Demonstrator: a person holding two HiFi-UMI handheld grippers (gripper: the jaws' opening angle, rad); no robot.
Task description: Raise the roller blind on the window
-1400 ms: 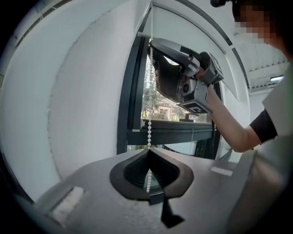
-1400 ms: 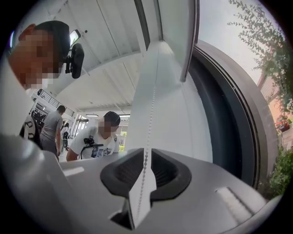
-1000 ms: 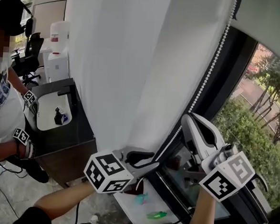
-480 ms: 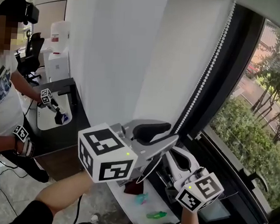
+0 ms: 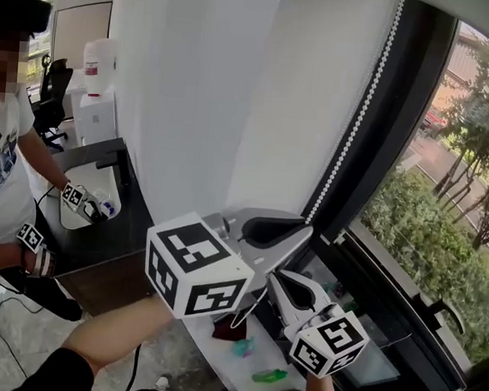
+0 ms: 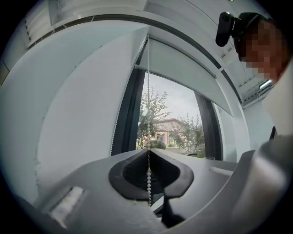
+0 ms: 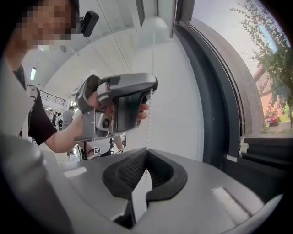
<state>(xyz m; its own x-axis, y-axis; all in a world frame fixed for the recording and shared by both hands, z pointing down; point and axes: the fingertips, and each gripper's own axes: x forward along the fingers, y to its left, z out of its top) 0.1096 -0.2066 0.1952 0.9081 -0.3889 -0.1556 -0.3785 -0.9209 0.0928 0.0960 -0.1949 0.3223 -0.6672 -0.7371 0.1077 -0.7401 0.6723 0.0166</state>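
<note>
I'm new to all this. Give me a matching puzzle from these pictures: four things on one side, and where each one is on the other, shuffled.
1 blind
2 bead chain
3 trees
4 person in white T-shirt

A outside the glass
B far left, by the dark counter
C hanging along the blind's right edge
D left of the bare glass

Pairs: 1-D, 2-C, 3-A, 4-B

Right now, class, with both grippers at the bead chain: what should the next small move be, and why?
Probably open the right gripper. It is shut on the bead chain low down, while the left gripper is closing its jaws on the same chain higher up. Letting go would free the left to pull; the roller blind covers much of the window.
</note>
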